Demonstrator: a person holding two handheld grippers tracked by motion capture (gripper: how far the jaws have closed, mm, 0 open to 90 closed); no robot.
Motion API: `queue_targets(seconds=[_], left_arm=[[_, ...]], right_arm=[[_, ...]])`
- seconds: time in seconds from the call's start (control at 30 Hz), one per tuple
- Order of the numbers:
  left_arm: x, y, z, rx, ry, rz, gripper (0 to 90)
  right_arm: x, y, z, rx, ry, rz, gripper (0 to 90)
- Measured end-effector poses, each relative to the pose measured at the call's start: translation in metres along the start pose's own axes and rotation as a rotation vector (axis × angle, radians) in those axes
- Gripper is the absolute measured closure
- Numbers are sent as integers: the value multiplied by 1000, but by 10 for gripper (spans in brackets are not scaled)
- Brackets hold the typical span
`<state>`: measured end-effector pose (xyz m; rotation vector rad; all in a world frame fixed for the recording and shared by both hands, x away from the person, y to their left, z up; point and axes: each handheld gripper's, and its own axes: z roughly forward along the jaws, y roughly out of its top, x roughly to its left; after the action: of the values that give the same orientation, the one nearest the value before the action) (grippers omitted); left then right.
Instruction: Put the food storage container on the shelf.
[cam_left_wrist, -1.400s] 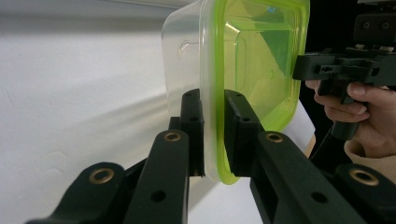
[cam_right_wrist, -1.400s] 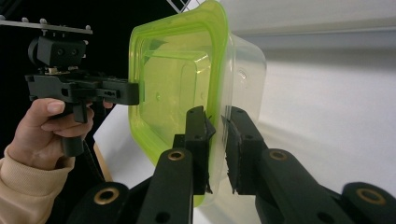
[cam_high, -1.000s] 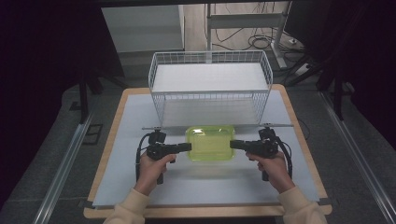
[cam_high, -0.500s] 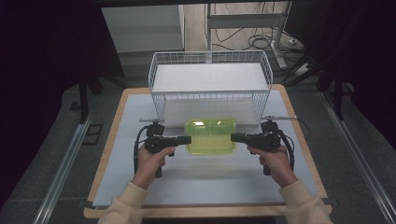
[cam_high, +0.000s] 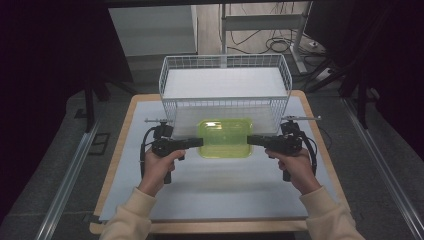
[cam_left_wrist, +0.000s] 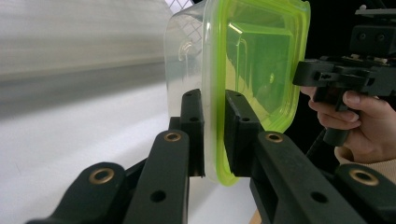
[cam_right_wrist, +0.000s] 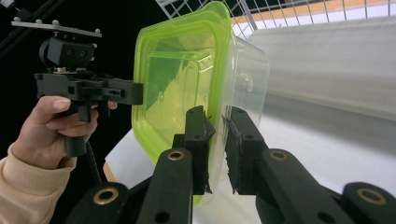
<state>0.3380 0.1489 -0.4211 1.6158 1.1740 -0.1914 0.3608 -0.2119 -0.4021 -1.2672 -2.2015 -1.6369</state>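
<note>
While I hold both grippers level, my left gripper (cam_left_wrist: 214, 135) is clamped on one edge of the green lid (cam_high: 224, 137) of a clear plastic container (cam_left_wrist: 187, 51), rim pinched between its fingers (cam_left_wrist: 192, 126). My right gripper (cam_right_wrist: 217, 149) is clamped on the opposite edge. Container: suspended between my fingertips, just before the white wire basket (cam_high: 225, 87), above the table (cam_high: 220, 195).

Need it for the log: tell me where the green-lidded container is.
In the high view, the green-lidded container sits mid-table before the wire basket, pinched between left tongs and right tongs.
</note>
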Motion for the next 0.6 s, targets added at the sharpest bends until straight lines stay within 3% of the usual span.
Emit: queue_targets(seconds=[0.6], left_arm=[[-21,33,-13,-27,13,38,801]], right_arm=[[11,31,-7,-39,4,-23,797]])
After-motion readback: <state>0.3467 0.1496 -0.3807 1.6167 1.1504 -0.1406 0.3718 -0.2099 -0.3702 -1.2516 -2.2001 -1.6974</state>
